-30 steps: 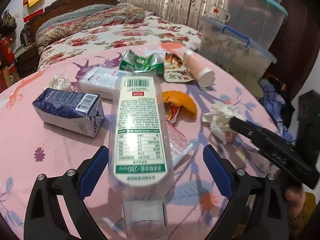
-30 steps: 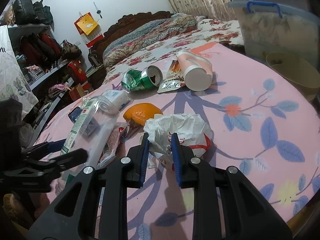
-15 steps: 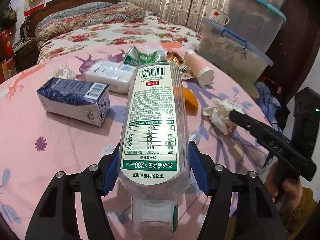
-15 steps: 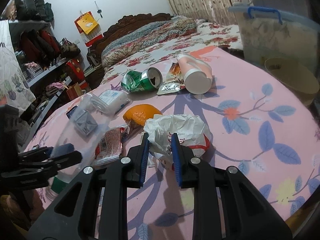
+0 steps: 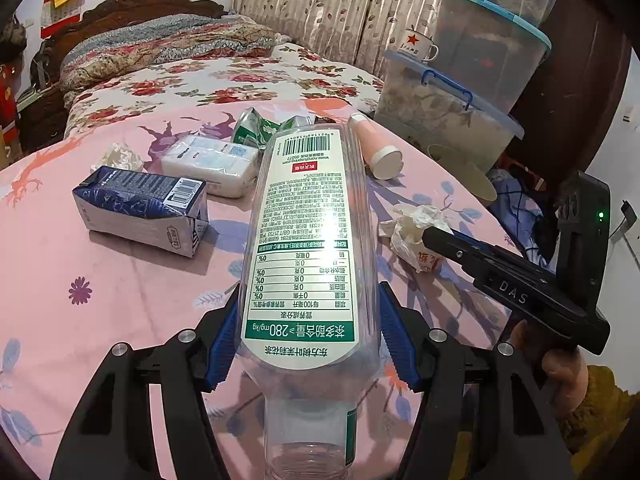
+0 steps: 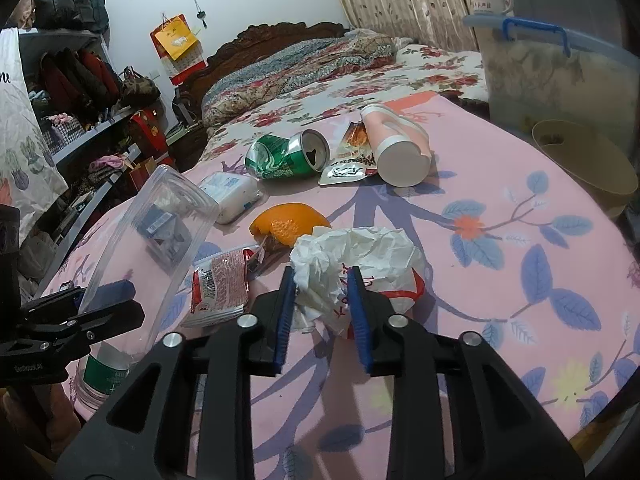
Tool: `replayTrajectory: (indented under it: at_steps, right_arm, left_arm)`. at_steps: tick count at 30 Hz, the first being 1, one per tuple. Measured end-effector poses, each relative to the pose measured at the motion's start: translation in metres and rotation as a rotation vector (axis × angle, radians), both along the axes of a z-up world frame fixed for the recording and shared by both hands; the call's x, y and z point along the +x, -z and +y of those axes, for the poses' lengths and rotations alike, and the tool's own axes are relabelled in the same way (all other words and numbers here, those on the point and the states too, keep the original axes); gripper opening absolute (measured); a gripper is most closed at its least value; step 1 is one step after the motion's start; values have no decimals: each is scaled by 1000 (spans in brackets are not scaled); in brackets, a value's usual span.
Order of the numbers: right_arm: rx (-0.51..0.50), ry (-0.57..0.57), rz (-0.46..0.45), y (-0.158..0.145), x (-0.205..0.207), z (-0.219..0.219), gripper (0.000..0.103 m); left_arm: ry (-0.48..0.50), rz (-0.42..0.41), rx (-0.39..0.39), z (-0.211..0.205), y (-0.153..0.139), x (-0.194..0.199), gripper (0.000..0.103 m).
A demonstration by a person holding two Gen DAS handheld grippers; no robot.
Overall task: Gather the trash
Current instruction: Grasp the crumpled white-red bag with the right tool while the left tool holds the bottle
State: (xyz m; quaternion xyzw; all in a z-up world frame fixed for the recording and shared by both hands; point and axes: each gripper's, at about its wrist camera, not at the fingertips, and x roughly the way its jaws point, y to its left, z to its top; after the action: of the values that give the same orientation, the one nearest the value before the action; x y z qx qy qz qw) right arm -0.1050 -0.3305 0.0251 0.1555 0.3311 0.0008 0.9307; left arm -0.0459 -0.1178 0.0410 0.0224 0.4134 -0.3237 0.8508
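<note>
We have the left claw (image 5: 308, 340) pinching an empty clear plastic bottle (image 5: 308, 240) by its lower body, blue pads pressed on both sides, the bottle raised off the pink floral worktop (image 5: 80, 320) with its neck toward us. The right claw (image 6: 322, 312) is opening around the crumpled white paper wrapper (image 6: 352, 264); the wrapper sits between the pads and lies on the worktop, and we cannot tell whether they press on it.

We judge the step to be the pick-up of the first pieces. Next we need a bin or bag, and none is plainly in view.

Left to collect: the crushed green can (image 6: 286, 156), orange peel (image 6: 288, 226), red snack packet (image 6: 220, 288), blue milk carton (image 5: 140, 208), tissue pack (image 5: 210, 164) and pink tube (image 6: 396, 152).

The stacked clear storage boxes (image 5: 460, 92) stay lidded, their contents unclear; an enamel mug (image 5: 416, 44) stands on the lowest lid.
</note>
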Motion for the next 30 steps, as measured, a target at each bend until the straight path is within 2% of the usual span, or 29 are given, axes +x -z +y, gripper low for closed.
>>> replayTrajectory:
  at_steps: [1,3,4,8,30]
  right_arm:
    - [0,1,-3,0,0,0,37]
    - [-3,8,-15,-2,-2,1,58]
    - [-10,13,-28,-4,-3,2,60]
    - [-43,13,-56,-10,-5,6,61]
    - [27,49,-105,-18,-14,-8,61]
  left_arm:
    - [-1,1,-2,0,0,0,60]
    - [-4,2,-4,2,0,0,60]
    - [-5,3,-5,2,0,1,60]
    - [-9,7,-9,4,1,2,60]
    - [-14,20,-15,7,1,2,60]
